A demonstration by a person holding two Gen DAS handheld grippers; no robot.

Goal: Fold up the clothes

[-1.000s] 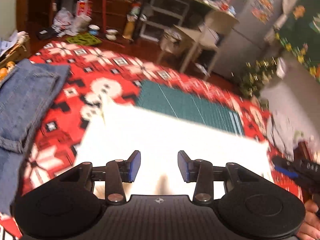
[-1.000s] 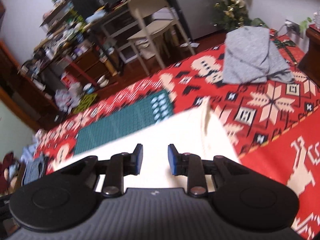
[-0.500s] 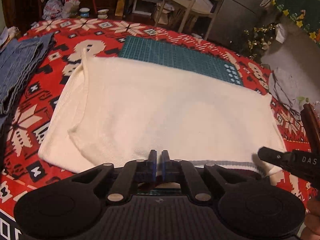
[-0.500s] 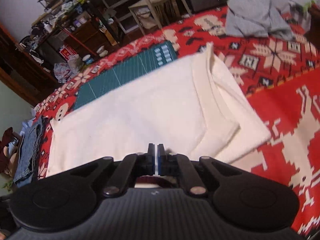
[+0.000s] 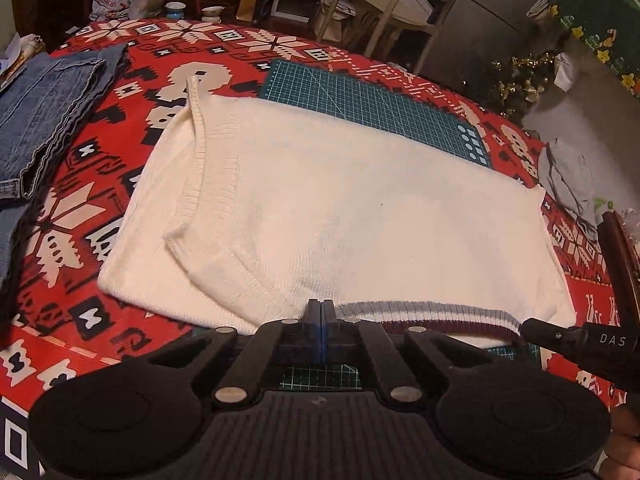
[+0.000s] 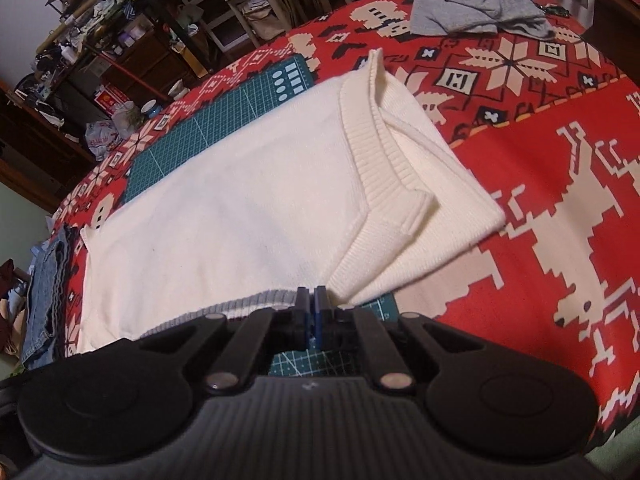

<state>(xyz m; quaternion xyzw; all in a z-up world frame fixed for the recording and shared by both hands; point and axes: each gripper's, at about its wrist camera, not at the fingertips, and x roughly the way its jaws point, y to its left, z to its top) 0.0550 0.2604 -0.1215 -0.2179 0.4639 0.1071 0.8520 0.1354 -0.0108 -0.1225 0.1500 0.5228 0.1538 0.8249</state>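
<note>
Both grippers are clamped on the sweater's (image 5: 360, 208) near edge: left gripper (image 5: 319, 312) and right gripper (image 6: 308, 300) pinch tight (striped hem (image 5: 432, 314) between them). It lies on the red blanket (image 5: 100, 312), jeans (image 5: 48, 108) alongside.

Right gripper (image 6: 308, 300) at the sweater's hem
Jaws closed on the white sweater (image 6: 240, 200), which lies on the red patterned blanket (image 6: 560, 160).

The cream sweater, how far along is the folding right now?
Done: the cream sweater lies flat on the red blanket with both sleeves folded in. In hand: the left claw and right claw are shut on its striped hem at the near edge. Left: carrying that hem over towards the far edge.
</note>
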